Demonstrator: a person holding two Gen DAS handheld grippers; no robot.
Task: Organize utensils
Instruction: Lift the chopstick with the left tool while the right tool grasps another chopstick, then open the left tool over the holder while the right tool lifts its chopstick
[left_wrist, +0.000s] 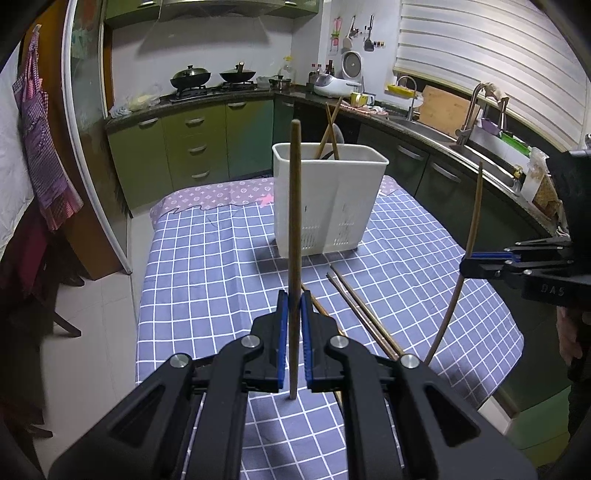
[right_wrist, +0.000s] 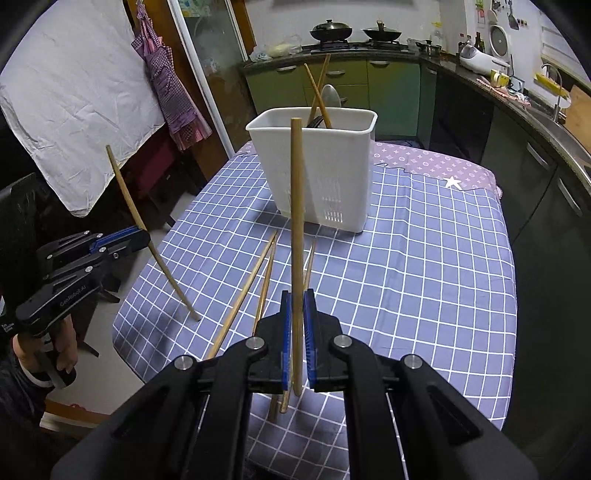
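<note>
My left gripper (left_wrist: 294, 295) is shut on a wooden chopstick (left_wrist: 294, 221) held upright above the table. My right gripper (right_wrist: 297, 295) is shut on another chopstick (right_wrist: 296, 206), also upright. Each gripper shows in the other's view: the right one (left_wrist: 467, 264) with its chopstick (left_wrist: 474, 214), the left one (right_wrist: 142, 236) with its chopstick (right_wrist: 136, 218). A white utensil holder (left_wrist: 328, 199) (right_wrist: 317, 166) stands at the table's far side with two chopsticks (right_wrist: 317, 92) and dark utensils in it. Three loose chopsticks (right_wrist: 258, 280) (left_wrist: 362, 310) lie on the cloth in front of it.
The table has a blue checked cloth (left_wrist: 207, 266) (right_wrist: 424, 266). Green kitchen cabinets (left_wrist: 192, 147) and a counter with woks stand beyond it. A sink (left_wrist: 480, 147) runs along the right. A pink apron (right_wrist: 166, 81) hangs on the left.
</note>
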